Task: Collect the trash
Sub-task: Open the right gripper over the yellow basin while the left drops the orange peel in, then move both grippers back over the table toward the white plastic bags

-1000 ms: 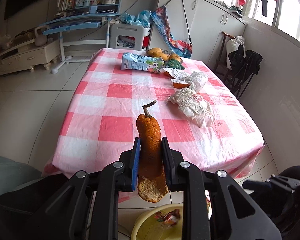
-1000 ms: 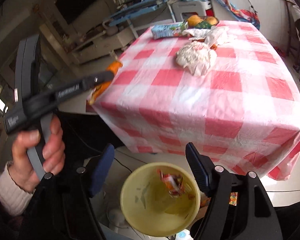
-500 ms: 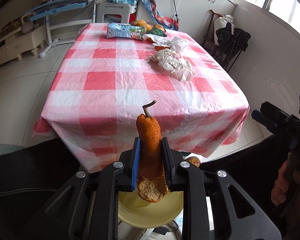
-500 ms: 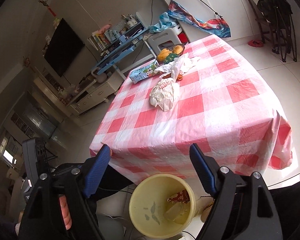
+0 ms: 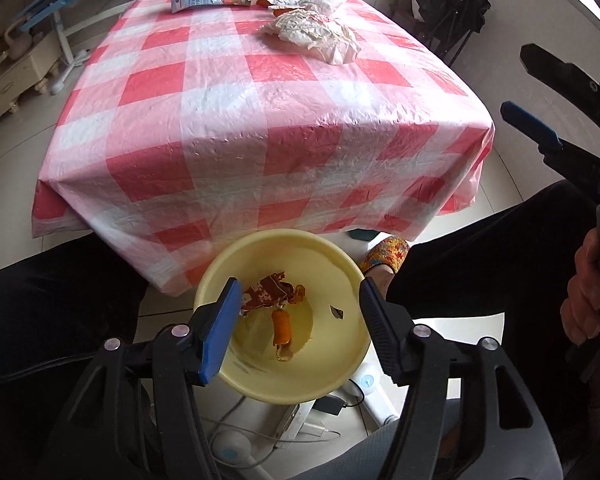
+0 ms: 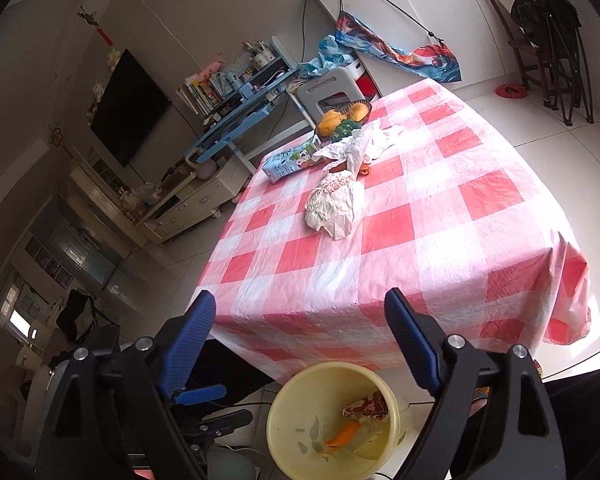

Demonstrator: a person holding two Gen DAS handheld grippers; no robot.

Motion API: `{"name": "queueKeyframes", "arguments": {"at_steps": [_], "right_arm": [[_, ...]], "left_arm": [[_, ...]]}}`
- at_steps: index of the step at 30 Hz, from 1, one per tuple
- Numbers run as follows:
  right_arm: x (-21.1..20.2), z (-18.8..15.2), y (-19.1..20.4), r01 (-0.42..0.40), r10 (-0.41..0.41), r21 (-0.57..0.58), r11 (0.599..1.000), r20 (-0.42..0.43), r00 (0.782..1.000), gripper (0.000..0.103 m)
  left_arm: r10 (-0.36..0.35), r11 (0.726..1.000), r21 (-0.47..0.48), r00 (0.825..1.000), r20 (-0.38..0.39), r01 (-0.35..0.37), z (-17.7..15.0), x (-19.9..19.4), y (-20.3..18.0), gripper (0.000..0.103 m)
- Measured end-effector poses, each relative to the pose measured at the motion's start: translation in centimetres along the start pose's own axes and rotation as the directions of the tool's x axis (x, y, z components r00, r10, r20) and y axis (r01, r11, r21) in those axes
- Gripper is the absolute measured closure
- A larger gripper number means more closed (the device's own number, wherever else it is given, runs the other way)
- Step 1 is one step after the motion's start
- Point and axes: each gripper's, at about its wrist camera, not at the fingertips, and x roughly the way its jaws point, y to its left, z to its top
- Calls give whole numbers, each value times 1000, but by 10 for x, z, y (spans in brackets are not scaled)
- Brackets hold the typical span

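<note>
Left wrist view: your left gripper [image 5: 296,326] hangs directly over the yellow bin [image 5: 342,258], jaws spread wide, nothing between them. The orange peel [image 5: 281,327] lies on the bin floor beside a red wrapper [image 5: 265,293], so that piece is in. Risk here is low, but the bin sits on the floor just past the tabletop [image 5: 236,128] edge with cables and a white power strip [image 5: 300,424] under it. Drop the gripper lower and you likely nudge the rim and tip it onto that clutter. Your right gripper [image 5: 540,100] shows at the right edge, jaws apart, well clear of the bin.

Right wrist view: your right gripper [image 6: 300,340] is released and empty, aimed across the tabletop [image 6: 440,220]. Remaining trash, as I read it: crumpled white paper [image 6: 334,210] mid-table, a second wad of paper [image 6: 360,140] behind it, and the milk carton [image 6: 290,160] at the far edge. The fruit basket [image 6: 342,116] sits touching or just beside that second wad; I can't tell which.

Likely failure points:
- Crumpled paper is soft and springy; a shallow pinch probably slips or drags it.
- Something orange shows under the rear wad; grabbing the paper could roll it off.
- The plastic cloth is loose and wrinkled; low jaws may snag and pull it.
- Reaching for the carton, you could knock the basket.
</note>
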Motion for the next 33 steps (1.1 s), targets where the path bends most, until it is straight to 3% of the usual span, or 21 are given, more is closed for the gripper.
{"name": "queueKeyframes", "arguments": {"at_steps": [4,7,10,17,22,28,31,33], "right_arm": [[6,5,7,18,-19,-31,999,-26,999,20],[13,16,17,27,-31,-97,995,-39,999,20],[24,34,20,42,-49,-140,989,-49,998,20],[78,80,9,88,-117,-199,976,-142,983,20],[121,103,-10,78,-103,-135,988,-186,977,22],[183,106,-16,90,-126,-132,987,-297,947,34],[200,96,-7,31,-75,-130,991,-355,932,42],[207,87,7,-42,-19,-140,989,-407,913,42]], "left_arm": [[21,998,-57,991,128,-14,15,-20,12,39],[59,994,-106,968,242,-34,30,-36,20,29],[67,992,-118,956,286,-35,51,-39,23,27],[49,997,-76,947,319,-26,105,-21,10,26],[53,998,-58,945,324,-36,136,-3,6,25],[67,993,-116,943,325,-31,130,10,28,20],[86,983,-181,952,295,-33,126,17,49,20],[100,975,-222,951,294,-34,125,17,60,20]]}}
